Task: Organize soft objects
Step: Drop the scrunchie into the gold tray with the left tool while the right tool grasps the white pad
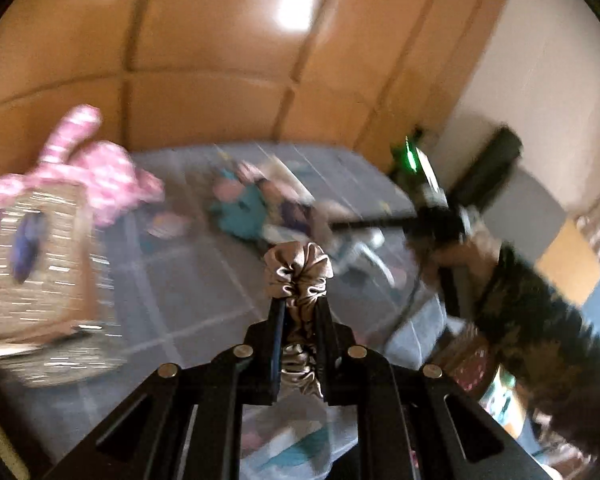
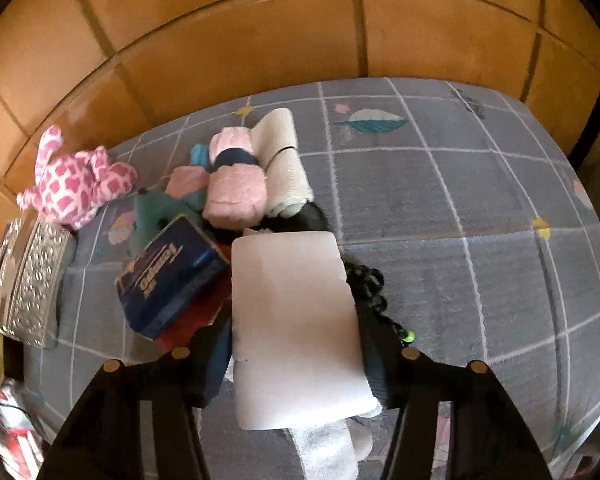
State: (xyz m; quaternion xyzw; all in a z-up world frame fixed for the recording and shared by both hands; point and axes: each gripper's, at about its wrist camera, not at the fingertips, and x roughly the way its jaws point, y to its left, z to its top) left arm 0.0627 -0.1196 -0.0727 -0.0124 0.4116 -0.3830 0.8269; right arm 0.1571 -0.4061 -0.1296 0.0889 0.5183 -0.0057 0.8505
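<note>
My left gripper is shut on a beige satin scrunchie and holds it above the grey checked bedspread. The left wrist view is blurred by motion. My right gripper is shut on a folded white cloth above the bedspread. A pile of soft things lies ahead: a pink rolled towel, a cream rolled cloth, a teal piece and a dark blue packet. A pink spotted plush toy sits at the left.
A woven basket stands at the left, and shows in the right wrist view. An orange wooden headboard runs behind the bed. The right gripper and the person's arm cross the left wrist view at right.
</note>
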